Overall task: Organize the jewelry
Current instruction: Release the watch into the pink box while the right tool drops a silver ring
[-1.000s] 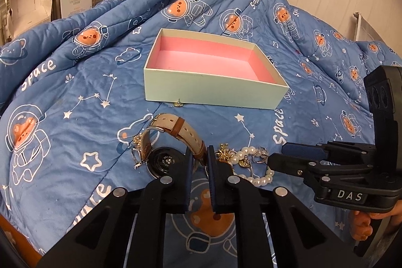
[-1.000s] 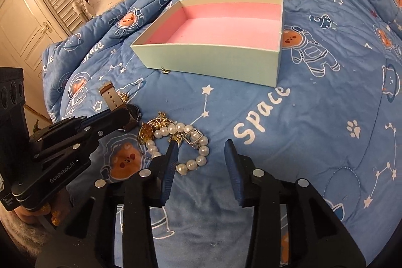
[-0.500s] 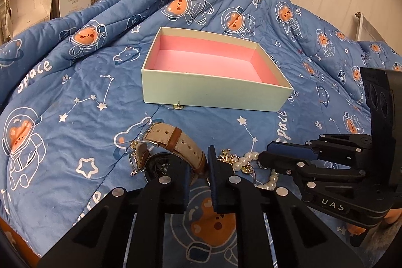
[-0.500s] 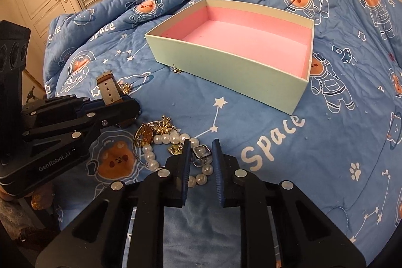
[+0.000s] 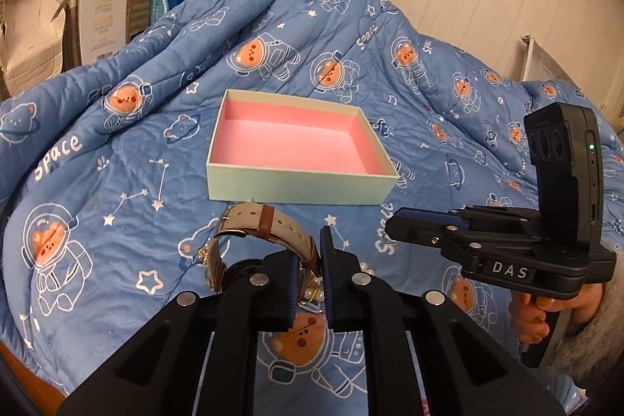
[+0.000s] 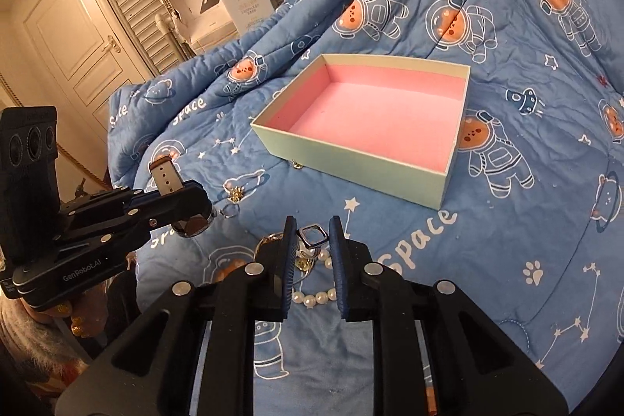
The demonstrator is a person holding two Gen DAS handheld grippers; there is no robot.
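the left gripper is clenched on the beige strap of the watch; the strap arches up and away from the fingers toward the box, and the dark watch face hangs low just behind the left finger. in the right wrist view the same gripper shows from the side, with the strap end sticking up above its tips and the round case tucked under them.

the right gripper is closed around the pearl bracelet: a square silver charm sits between the fingertips, gold charms hang beneath it, and the string of pearls droops in a loop between the two fingers, closer to the camera. whether the bracelet is fully off the quilt cannot be told.

the pale green box with its pink lining lies on the blue space-bear quilt, beyond both grippers and apart from them. a small gold piece and a thin ring lie on the quilt between the left gripper's tips and the box.
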